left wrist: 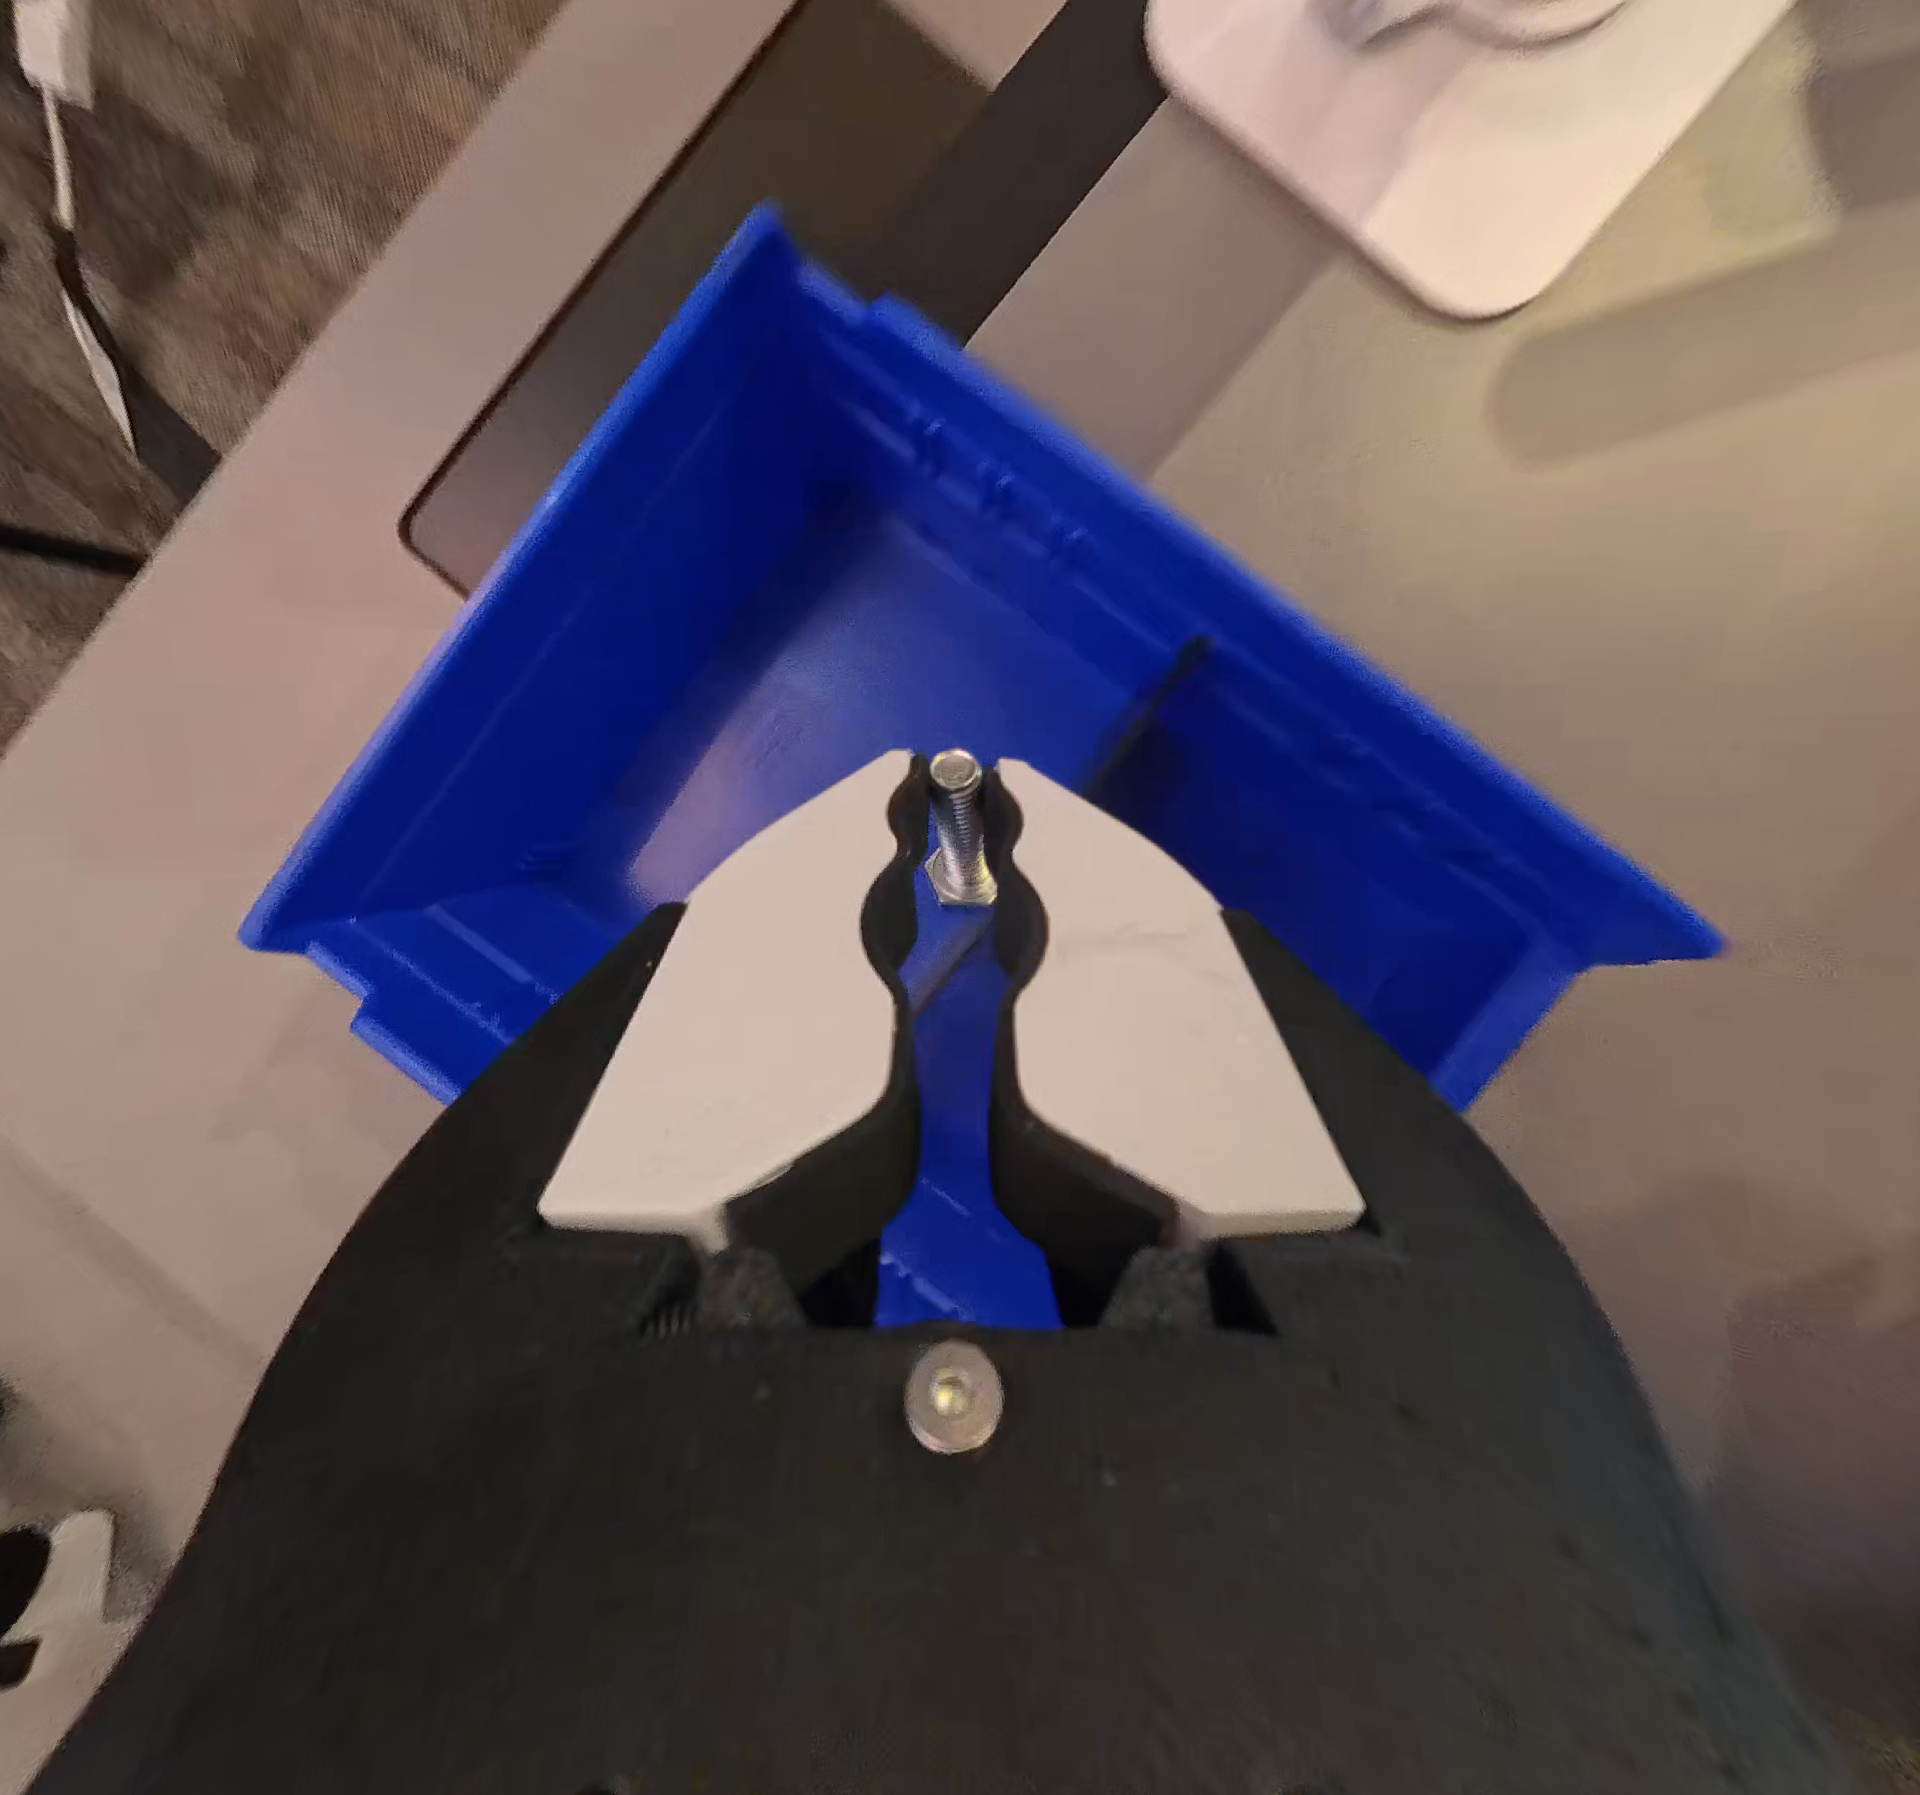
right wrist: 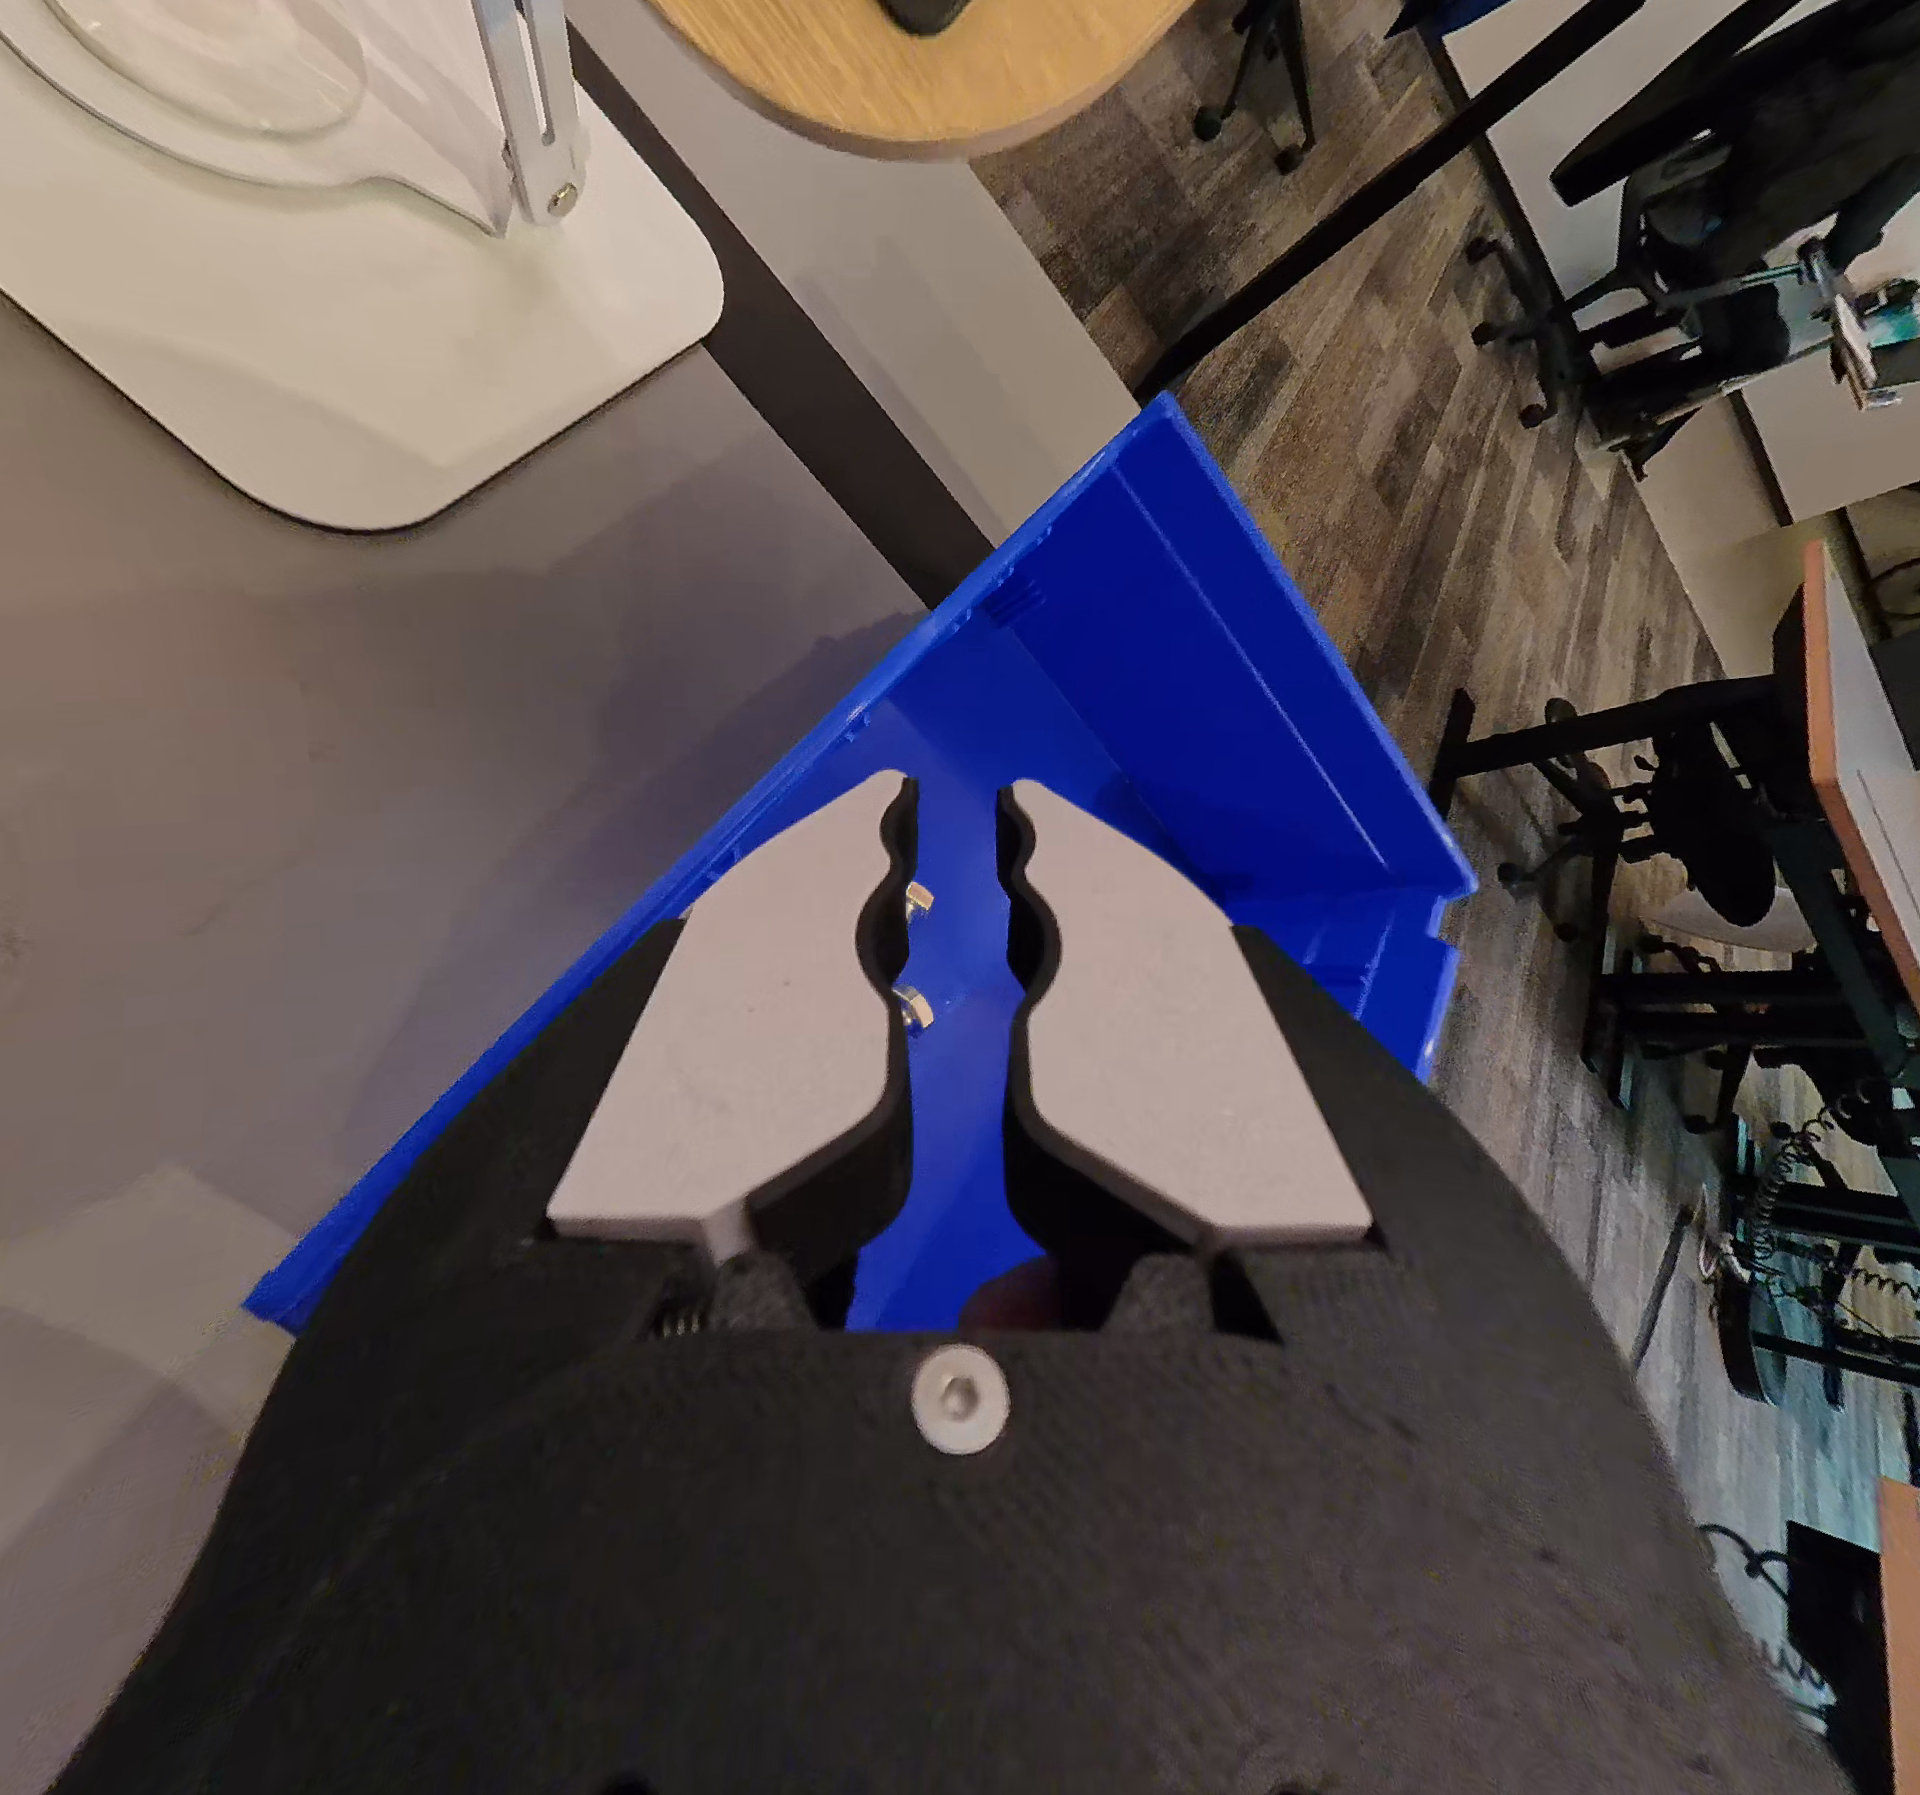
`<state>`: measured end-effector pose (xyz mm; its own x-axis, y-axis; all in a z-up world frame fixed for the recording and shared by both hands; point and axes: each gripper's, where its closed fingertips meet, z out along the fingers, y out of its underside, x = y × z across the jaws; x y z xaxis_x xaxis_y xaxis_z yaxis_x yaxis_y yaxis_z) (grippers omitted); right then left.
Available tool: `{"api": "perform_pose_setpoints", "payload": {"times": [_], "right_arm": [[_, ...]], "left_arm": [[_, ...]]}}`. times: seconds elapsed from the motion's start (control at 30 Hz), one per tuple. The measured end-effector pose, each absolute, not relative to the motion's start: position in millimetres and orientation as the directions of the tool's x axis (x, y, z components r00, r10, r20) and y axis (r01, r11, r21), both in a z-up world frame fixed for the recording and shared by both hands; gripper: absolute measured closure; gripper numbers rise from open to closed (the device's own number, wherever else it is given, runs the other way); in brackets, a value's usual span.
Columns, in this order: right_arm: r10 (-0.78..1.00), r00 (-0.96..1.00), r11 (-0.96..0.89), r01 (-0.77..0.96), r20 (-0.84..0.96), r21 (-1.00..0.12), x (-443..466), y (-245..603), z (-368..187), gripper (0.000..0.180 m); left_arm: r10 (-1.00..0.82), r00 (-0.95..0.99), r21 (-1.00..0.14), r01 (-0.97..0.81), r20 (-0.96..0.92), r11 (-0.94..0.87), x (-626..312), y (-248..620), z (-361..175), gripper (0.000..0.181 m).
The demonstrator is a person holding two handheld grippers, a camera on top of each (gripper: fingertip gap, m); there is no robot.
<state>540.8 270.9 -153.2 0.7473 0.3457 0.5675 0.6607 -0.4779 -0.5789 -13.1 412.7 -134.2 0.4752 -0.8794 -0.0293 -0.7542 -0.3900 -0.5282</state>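
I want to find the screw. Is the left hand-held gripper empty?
No, the left hand-held gripper pinches a small silver bolt with a nut between its fingertips, above the blue bin.

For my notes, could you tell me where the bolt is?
In the left wrist view, the bolt sits clamped at the left gripper tips, above the blue bin.

silver bolt (left wrist: 958, 826) with nut, pinched in left gripper (left wrist: 956, 769) above blue bin (left wrist: 582, 706)
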Motion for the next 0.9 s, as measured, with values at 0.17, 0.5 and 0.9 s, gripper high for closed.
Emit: {"api": "perform_pose_setpoints", "payload": {"times": [0.17,0.5,0.9], "right_arm": [[0.338,0.734,-0.443,0.676,0.589,-0.588,533.9,265.2,-135.1,0.166],[0.412,0.676,-0.284,0.732,0.611,-0.619,480.4,248.0,-101.1,0.169],[0.819,0.409,0.143,0.533,0.402,-0.834,277.5,187.2,-79.3,0.156]], "left_arm": [[-0.918,0.394,-0.638,-0.717,-0.042,-0.279,20.3,358.6,-93.2,0.171],[-0.972,0.236,-0.701,-0.691,0.01,-0.175,96.7,240.5,-108.9,0.172],[-0.997,0.038,-0.881,-0.472,-0.063,0.038,189.8,200.7,-76.4,0.172]]}}
